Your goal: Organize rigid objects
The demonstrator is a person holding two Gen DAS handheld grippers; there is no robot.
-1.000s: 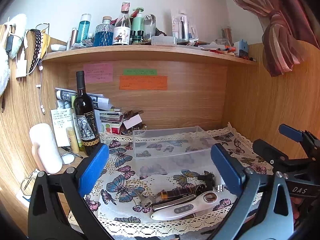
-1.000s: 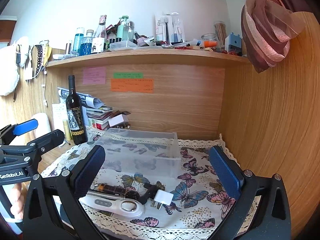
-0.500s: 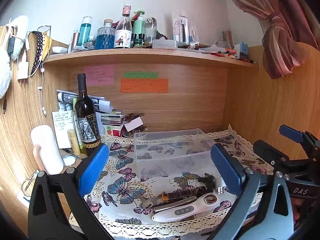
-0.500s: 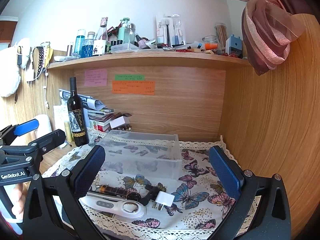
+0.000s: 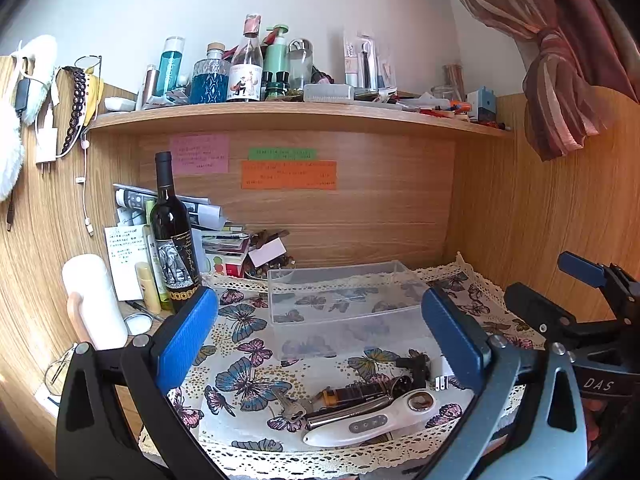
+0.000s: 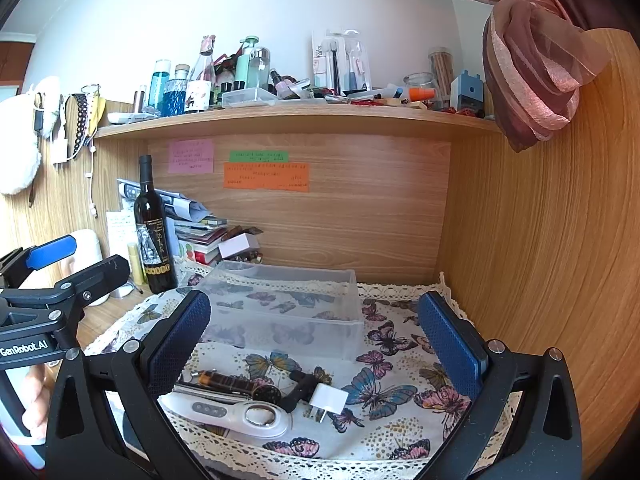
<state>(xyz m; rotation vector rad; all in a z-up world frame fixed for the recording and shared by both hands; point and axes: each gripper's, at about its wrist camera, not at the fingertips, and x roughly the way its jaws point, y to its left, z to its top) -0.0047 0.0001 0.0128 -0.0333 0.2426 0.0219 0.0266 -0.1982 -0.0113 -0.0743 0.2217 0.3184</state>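
Observation:
A clear plastic bin stands empty on the butterfly cloth. In front of it lies a small pile: a white handheld device, a brown cylinder, a silver tool, keys, a black part and a white plug adapter. My left gripper is open and empty, held above the pile. My right gripper is open and empty, to the right of the left one.
A wine bottle, a white cylinder, papers and books stand at the back left. A cluttered shelf runs overhead. Wood walls close the back and right. The cloth's lace edge marks the front.
Both grippers have drawn back and up slightly, so the bin and pile sit a little lower and smaller in view. Nothing was gripped or moved.

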